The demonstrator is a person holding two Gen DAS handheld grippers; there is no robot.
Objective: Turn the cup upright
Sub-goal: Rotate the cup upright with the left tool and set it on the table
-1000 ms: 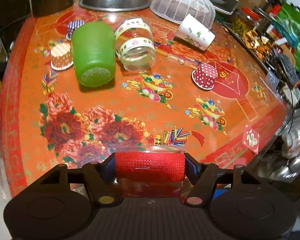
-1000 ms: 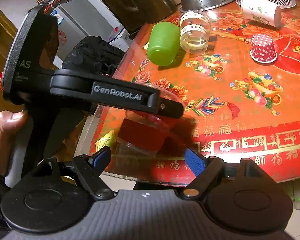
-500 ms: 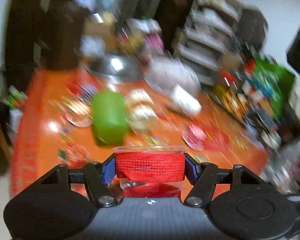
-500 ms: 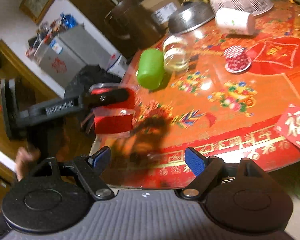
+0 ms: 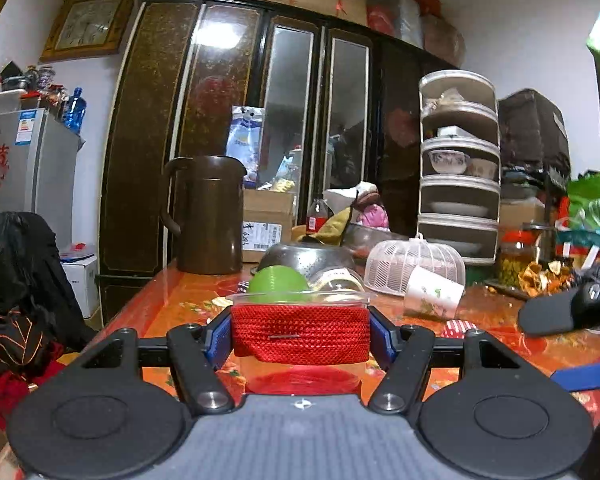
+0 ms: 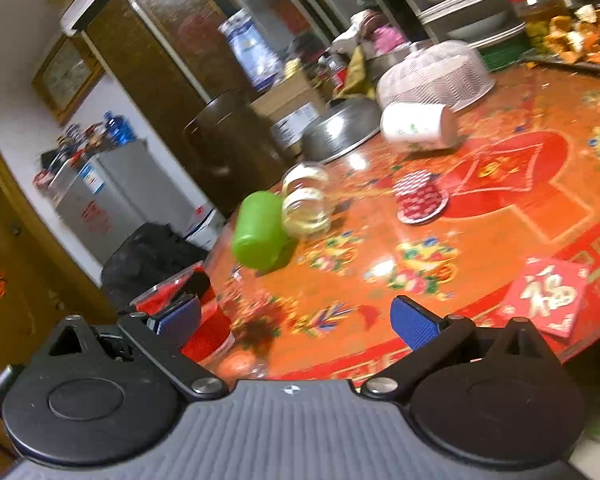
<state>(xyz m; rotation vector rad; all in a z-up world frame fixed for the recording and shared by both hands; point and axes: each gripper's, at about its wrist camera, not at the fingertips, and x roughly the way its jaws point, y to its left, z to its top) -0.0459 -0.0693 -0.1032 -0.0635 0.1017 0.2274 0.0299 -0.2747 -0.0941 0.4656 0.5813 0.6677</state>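
My left gripper [image 5: 300, 334] is shut on a clear plastic cup with a red woven sleeve [image 5: 300, 334]. The cup stands upright between the blue pads, rim up, red base down, just above the table's near left edge. In the right wrist view the same cup [image 6: 204, 332] shows at lower left, partly hidden behind my right gripper's left finger. My right gripper [image 6: 296, 320] is open and empty, over the table's front edge, to the right of the cup. Its finger [image 5: 556, 312] shows at the right of the left wrist view.
On the red floral table [image 6: 480, 248] lie a green cup on its side [image 6: 260, 232], a glass jar on its side [image 6: 306, 204], a white paper cup on its side [image 6: 418, 126] and an inverted red dotted cup [image 6: 418, 198]. A steel bowl [image 6: 340, 128], mesh cover [image 6: 436, 74] and brown jug [image 5: 206, 214] stand behind.
My left gripper has tilted up from looking down at the table to looking level, turning the held cup rim-up. My right gripper has drawn back and to the right.
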